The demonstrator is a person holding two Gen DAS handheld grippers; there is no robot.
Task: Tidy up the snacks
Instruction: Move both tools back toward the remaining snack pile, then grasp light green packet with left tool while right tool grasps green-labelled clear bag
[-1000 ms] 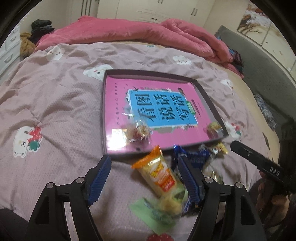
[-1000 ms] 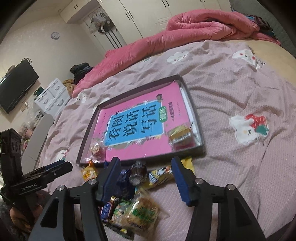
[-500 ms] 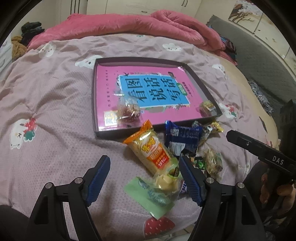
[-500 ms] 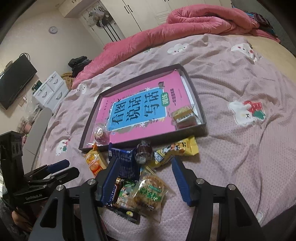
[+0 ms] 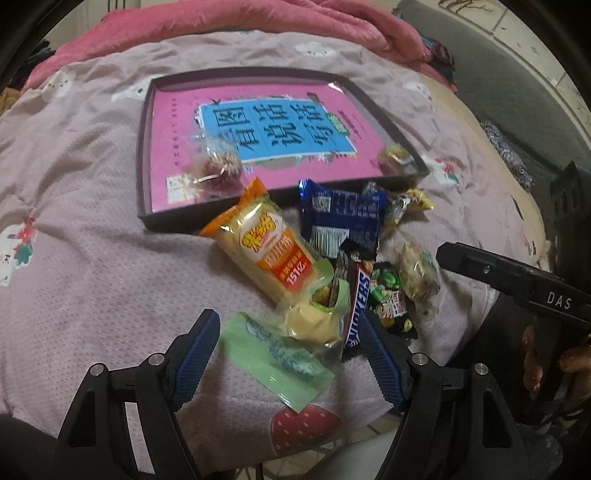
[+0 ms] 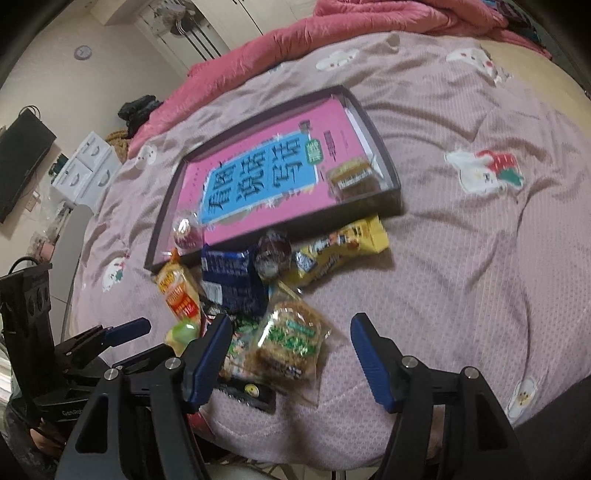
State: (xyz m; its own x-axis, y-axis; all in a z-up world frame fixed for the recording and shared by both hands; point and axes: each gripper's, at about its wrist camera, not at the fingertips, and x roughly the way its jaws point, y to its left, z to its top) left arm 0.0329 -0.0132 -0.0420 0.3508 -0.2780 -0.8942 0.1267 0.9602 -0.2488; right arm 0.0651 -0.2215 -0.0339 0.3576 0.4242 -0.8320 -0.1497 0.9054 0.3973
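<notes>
A dark tray [image 5: 142, 155] [image 6: 392, 173] lies on the bed with a pink book, a clear red candy bag [image 5: 218, 168] and a small cake [image 6: 352, 176] in it. Loose snacks are heaped before its near edge: an orange packet [image 5: 267, 245], a blue packet [image 5: 341, 221], a Snickers bar [image 5: 356, 299], a yellow packet [image 6: 341, 247] and a clear green-labelled cake pack [image 6: 291, 341]. My left gripper [image 5: 286, 332] hangs open over a pale green pack [image 5: 277, 360]. My right gripper [image 6: 290, 338] has its jaws opening, the cake pack lying between them untouched.
A pink quilt [image 5: 221, 22] is bunched at the head of the mauve bedspread [image 6: 480, 258]. White drawers [image 6: 86, 164] and a television [image 6: 22, 158] stand left of the bed. The bed's near edge runs just under both grippers. A hand [image 5: 546, 354] holds the right gripper.
Both grippers have sunk and tilted down toward the snack heap, which now sits higher and larger in both views. The right jaws have spread wider.
</notes>
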